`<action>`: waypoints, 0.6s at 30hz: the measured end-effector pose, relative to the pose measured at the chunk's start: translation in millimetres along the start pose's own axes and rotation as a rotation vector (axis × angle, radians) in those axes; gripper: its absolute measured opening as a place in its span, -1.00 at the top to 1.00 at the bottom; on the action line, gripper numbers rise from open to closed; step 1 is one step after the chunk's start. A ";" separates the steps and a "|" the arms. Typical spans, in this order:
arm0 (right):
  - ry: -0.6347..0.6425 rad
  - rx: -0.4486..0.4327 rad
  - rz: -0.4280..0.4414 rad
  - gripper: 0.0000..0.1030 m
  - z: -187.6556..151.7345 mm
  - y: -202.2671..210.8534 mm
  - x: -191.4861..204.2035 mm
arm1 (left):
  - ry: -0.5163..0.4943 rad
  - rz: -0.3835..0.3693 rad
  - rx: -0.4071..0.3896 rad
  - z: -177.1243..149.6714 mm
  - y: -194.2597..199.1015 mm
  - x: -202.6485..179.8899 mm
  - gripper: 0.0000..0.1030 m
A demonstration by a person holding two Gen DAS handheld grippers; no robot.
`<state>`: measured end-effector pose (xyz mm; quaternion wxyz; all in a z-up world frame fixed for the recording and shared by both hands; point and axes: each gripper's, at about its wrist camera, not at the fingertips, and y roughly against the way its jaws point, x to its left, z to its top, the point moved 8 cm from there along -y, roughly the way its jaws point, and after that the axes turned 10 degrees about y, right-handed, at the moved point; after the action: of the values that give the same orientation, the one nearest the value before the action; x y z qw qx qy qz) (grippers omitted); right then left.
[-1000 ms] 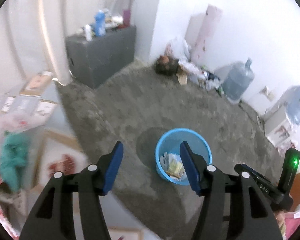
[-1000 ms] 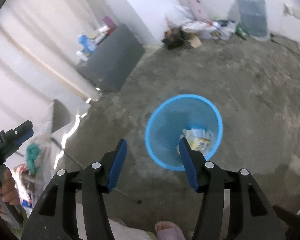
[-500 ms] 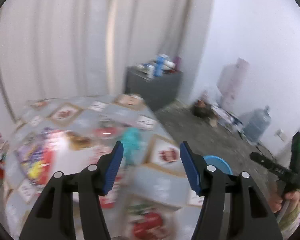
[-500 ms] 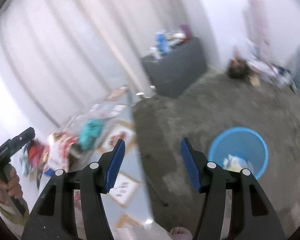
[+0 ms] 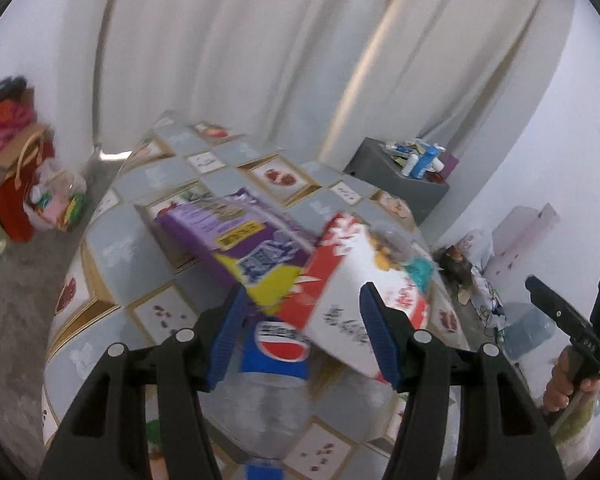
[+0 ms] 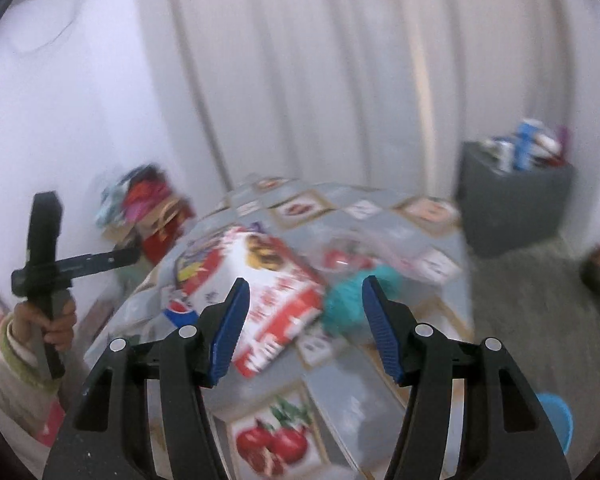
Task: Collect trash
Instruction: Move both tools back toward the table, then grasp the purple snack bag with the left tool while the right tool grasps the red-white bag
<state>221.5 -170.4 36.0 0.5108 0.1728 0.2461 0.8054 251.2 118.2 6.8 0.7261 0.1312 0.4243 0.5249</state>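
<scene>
We see the table (image 5: 112, 240) strewn with trash: a red-and-white carton (image 5: 352, 300), a purple box (image 5: 236, 240), a Pepsi bottle (image 5: 276, 360) — all uncollected. Both our left gripper (image 5: 300, 336) and right gripper (image 6: 304, 324) are parted and empty — the blue bin (image 6: 560, 420) waits on the floor.

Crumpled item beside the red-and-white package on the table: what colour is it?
Teal, lying right of the red-and-white package; the right wrist view shows it best.

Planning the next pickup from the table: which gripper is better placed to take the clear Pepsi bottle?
Probably the left gripper: its open jaws frame the clear plastic Pepsi bottle right below them. The right gripper frames the red-and-white box instead.
</scene>
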 end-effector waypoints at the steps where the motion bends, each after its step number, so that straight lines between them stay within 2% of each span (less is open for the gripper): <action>1: 0.014 0.014 0.020 -0.09 4.2 -11.5 5.7 | 0.016 -0.002 0.008 0.4 -4.7 8.5 -0.11; 4: 0.034 0.044 0.078 -0.09 14.5 -45.9 16.9 | 0.062 -0.025 0.042 2.1 -19.1 24.7 -0.11; 9: 0.095 0.099 0.124 -0.09 23.1 -94.9 35.1 | 0.134 -0.075 0.097 2.3 -43.5 41.7 -0.10; 13: 0.120 0.128 0.149 -0.09 24.7 -113.7 43.4 | 0.164 -0.126 0.135 2.0 -60.5 44.2 -0.10; 18: 0.120 0.147 0.185 -0.09 22.7 -126.1 44.6 | 0.177 -0.147 0.172 -0.1 -77.5 44.5 -0.09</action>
<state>307.9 -79.9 -16.5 0.4047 0.1832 0.3174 0.8378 305.5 124.9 -63.8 0.7084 0.1148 0.5386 0.4415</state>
